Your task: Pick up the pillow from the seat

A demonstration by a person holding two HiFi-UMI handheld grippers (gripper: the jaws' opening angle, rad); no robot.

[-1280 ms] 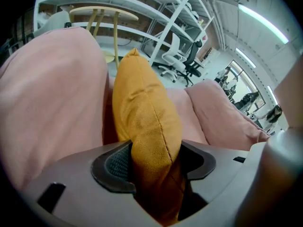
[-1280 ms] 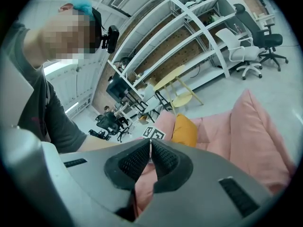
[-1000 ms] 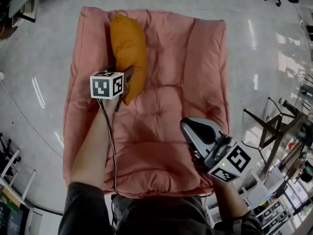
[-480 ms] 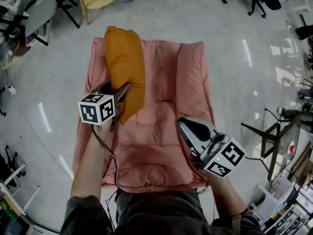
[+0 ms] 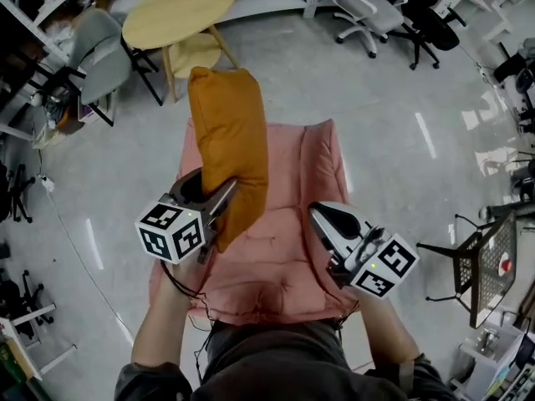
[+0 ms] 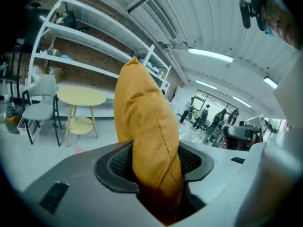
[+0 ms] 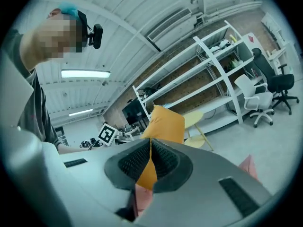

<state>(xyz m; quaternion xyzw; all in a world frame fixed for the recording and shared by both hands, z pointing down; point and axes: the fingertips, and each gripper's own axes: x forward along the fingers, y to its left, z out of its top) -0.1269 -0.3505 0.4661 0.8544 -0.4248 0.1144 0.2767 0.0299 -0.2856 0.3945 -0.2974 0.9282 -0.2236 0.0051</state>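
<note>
An orange pillow (image 5: 230,149) hangs upright in the air above the pink seat cushion (image 5: 309,174), lifted clear of it. My left gripper (image 5: 219,203) is shut on the pillow's lower end; in the left gripper view the pillow (image 6: 147,126) is pinched between the two dark pads of the left gripper (image 6: 154,162). My right gripper (image 5: 316,213) hovers over the seat's right half, shut, with nothing held. In the right gripper view the right gripper (image 7: 149,162) points toward the pillow (image 7: 163,124), which is well beyond its tips.
A round wooden table (image 5: 178,11) with a lower shelf stands past the seat. A grey chair (image 5: 96,53) is at far left, office chairs (image 5: 368,11) at far right, a wire rack (image 5: 489,257) on the right. Grey floor surrounds the seat.
The left gripper has risen with the pillow, which has come off the seat and now hangs above it. The right gripper has stayed over the seat's right side.
</note>
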